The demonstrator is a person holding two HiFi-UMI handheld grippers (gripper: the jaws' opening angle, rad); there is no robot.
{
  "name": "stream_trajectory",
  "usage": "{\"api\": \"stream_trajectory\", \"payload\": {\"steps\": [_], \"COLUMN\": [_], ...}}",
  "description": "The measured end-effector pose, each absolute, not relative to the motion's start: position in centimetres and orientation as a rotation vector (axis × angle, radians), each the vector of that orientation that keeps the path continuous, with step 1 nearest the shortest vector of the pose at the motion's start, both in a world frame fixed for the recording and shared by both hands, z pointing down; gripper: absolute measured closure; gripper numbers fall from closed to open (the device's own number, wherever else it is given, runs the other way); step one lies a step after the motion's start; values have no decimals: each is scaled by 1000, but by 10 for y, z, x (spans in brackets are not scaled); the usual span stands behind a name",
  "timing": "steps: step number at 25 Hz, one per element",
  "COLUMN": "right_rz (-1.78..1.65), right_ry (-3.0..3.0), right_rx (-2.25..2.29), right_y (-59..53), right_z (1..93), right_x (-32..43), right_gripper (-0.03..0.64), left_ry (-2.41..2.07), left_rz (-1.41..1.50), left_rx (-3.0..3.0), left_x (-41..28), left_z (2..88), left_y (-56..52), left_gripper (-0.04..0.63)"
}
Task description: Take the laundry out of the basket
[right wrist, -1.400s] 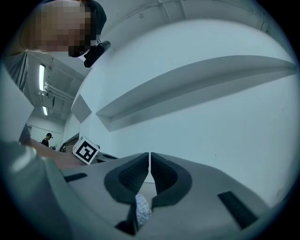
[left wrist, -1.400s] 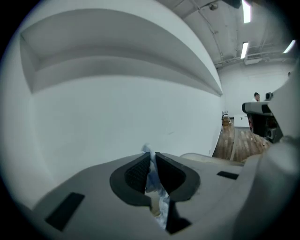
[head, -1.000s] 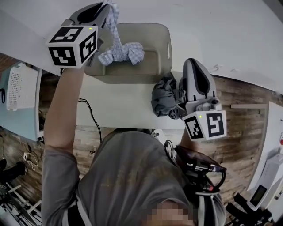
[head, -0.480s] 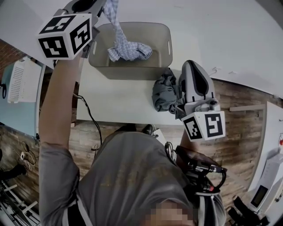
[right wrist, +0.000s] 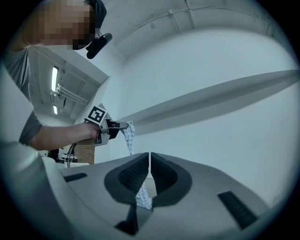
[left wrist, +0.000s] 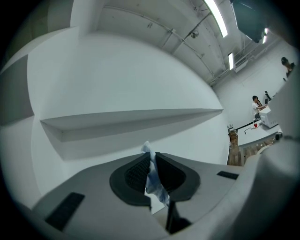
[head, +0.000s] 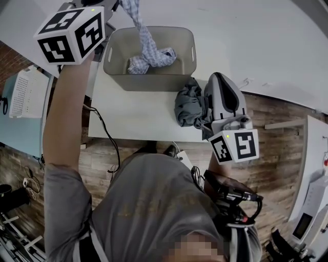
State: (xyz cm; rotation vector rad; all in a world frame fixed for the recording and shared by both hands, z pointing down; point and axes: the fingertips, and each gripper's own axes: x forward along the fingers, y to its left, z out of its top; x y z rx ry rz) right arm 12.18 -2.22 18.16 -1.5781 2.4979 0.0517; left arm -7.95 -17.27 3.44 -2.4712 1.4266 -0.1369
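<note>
Head view: I am reading the left gripper (head: 115,4) as raised at the top left, clamping the upper end of a blue-and-white checked cloth (head: 148,48). The cloth is hanging as a twisted strand, with its lower end bunching inside the basket (head: 148,82), so it is not yet clear of the rim. The basket is standing on the table (head: 133,123). A grey garment (head: 187,105) is lying in a crumpled heap on the table just beside the basket. The right gripper (head: 219,78) is sitting next to that heap, and I cannot tell whether it is touching it. I am judging the step in hand to be the lift-out of the cloth. To do it well, I am planning a straight rise until the trailing end is passing the rim, then a sideways carry to the table, so that the hem is not snagging the wall and dragging the basket.

Left gripper view: the jaws are standing nearly together, pinching a thin fold of the cloth (left wrist: 152,180) between the ribbed pads (left wrist: 138,171).

Right gripper view: the jaws are pressing together with nothing between them. Beyond them, the left gripper (right wrist: 123,125) is holding the cloth (right wrist: 129,138), which is hanging limp and narrow.
</note>
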Motion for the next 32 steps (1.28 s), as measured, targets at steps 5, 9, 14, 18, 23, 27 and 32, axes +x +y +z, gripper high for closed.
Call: {"api": "stream_trajectory", "payload": {"steps": [5,9,14,18,23,27,32], "right_rz": [44,38,33,36,26,12,-14], "right_ry": [2521,2547,2567,2593,2637,2660,2681], "right_rx": [-1565,-1554,-1552,-1531,-1489,-1471,-1453], "right_y": [-12,-6,-4,-4,-4,-7,-14], "right_z": [184,188,192,193,199,204,212], "right_x": [119,116,117,113,102,98,94], "right_gripper": [598,598,598,598,598,598,598], "left_ry": [1436,1439,1442,1465,1496,1510,1537], "left_rz": [-82,-34,-62,-121,-163,-235,-266], "left_rx": [-2515,-2553,-2629,-2706,-2821,-2856,-2928], "left_x": [-77,-75,-66,-55,-45,-43,-48], "left_z": [50,74,136,204,277,313,337], "left_y": [-146,-116,-76,-49,-20,-5,5], "left_gripper": [555,554,554,554,552,545,438]}}
